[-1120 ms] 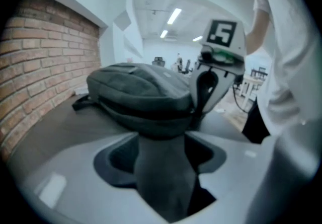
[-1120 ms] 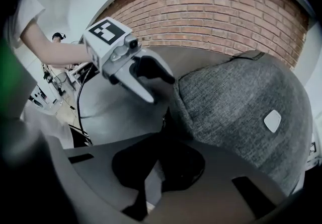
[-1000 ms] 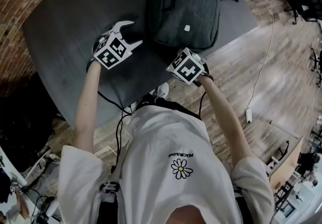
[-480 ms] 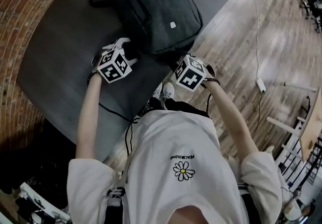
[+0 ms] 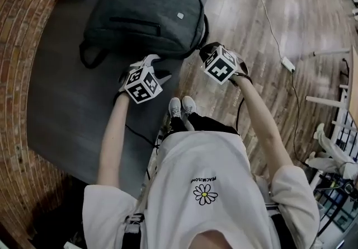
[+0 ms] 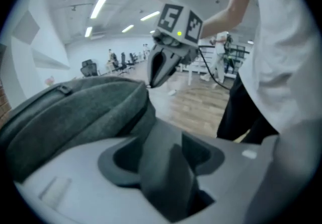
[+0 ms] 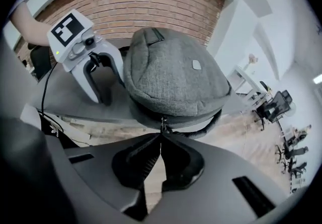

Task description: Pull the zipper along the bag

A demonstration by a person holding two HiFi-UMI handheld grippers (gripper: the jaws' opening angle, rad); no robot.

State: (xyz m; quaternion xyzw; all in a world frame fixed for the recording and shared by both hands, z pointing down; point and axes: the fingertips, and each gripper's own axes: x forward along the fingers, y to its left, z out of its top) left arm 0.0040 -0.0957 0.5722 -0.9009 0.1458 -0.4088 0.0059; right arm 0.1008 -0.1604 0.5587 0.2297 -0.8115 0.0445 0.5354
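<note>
The right tool (image 7: 161,136) is pinched shut on the zipper pull (image 7: 162,123) at the 4 o'clock corner of the bag (image 5: 142,18), whose long axis runs toward 9 o'clock across the table (image 5: 67,91), while the left tool (image 5: 158,67) stands wide at its 6 o'clock edge.

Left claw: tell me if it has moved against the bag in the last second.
Yes. The left claw has come closer to the bag, from standing clear of its side to almost touching it.

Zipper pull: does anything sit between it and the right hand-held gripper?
Nothing visible does. The right hand-held gripper is shut right on the zipper pull at the bag's edge. The left hand-held gripper stands open beside the bag.
</note>
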